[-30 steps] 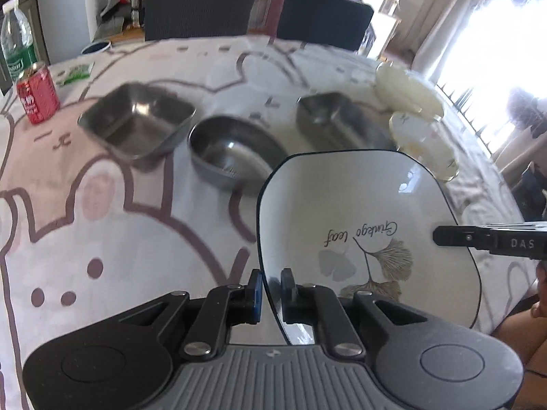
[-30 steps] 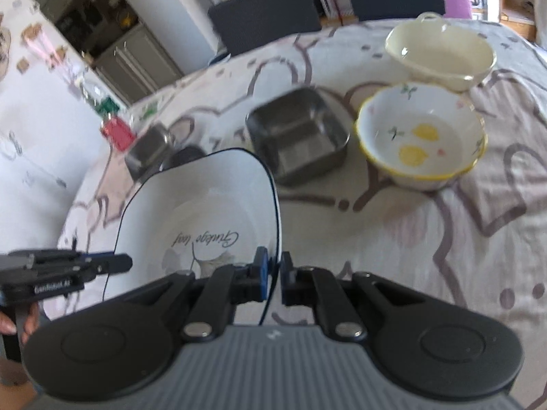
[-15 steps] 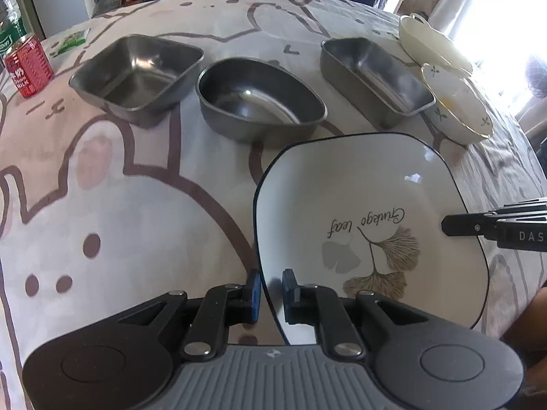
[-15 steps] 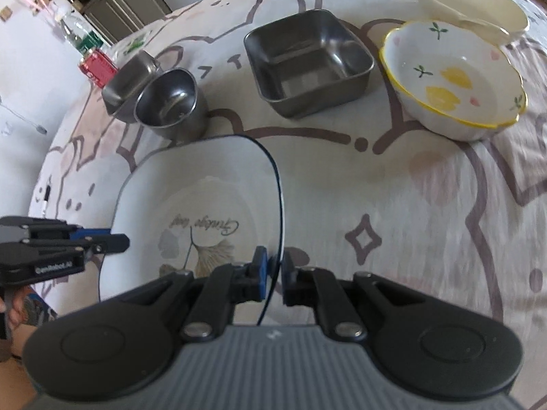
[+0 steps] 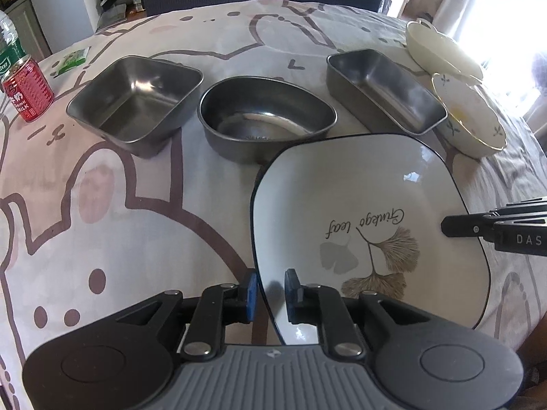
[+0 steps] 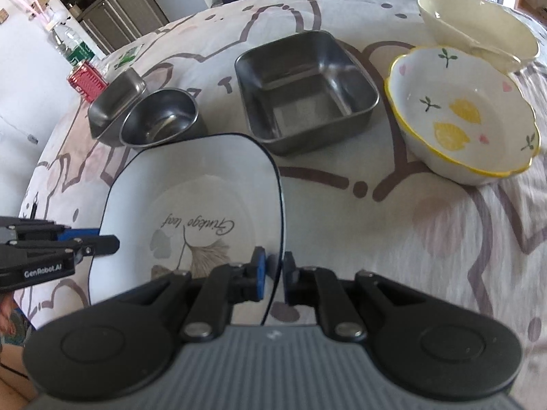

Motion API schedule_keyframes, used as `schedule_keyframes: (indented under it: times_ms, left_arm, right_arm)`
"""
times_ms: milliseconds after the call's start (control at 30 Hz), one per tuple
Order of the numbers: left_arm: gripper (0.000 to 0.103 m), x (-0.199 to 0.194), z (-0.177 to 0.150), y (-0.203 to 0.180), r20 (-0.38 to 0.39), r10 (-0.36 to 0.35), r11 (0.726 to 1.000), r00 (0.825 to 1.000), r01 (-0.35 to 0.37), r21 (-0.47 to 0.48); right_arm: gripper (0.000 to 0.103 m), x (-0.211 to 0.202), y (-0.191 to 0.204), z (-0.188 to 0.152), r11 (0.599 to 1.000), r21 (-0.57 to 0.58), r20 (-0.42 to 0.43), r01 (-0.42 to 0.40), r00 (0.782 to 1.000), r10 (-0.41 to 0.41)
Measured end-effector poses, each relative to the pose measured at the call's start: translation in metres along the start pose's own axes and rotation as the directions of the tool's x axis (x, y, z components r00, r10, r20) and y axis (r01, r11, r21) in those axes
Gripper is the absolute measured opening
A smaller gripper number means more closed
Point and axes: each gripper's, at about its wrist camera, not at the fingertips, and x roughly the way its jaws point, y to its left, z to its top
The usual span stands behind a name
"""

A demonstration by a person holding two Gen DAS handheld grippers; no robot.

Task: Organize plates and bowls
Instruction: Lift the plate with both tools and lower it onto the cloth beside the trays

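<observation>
A white square plate with a black rim and a ginkgo leaf print lies low over the tablecloth, in front of the steel bowls. My left gripper straddles its near-left rim. Its jaws are opening, with a gap showing between the pads and the rim. My right gripper is shut on the opposite rim of the plate. Each gripper shows in the other's view: the right gripper at the plate's right edge, the left gripper at its left edge.
Behind the plate stand a square steel bowl, an oval steel bowl and a rectangular steel dish. A lemon-print bowl and a cream dish sit at the right. A red can stands far left.
Both grippers have come down and tipped forward with the plate, which now sits lower over the cloth. The gap between the left gripper's pads has widened.
</observation>
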Motion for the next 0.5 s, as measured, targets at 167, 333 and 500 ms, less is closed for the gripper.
schedule_keyframes:
  times_ms: [167, 333, 500]
  left_arm:
    - [0.019, -0.002, -0.003, 0.003, 0.006, -0.019, 1.0, 1.0, 0.019, -0.015]
    - [0.019, -0.004, -0.004, 0.002, 0.005, -0.02, 1.0, 1.0, 0.02, -0.012]
    - [0.019, -0.005, -0.004, 0.005, 0.002, -0.037, 0.999, 0.999, 0.037, -0.028]
  right_arm:
    - [0.013, 0.002, 0.002, -0.002, 1.0, 0.001, -0.012, -0.002, 1.0, 0.002]
    - [0.015, 0.007, 0.009, -0.005, 0.999, -0.022, -0.036, 0.031, 0.999, -0.032]
    - [0.016, 0.01, 0.012, -0.004, 0.998, -0.045, -0.036, 0.037, 0.999, -0.039]
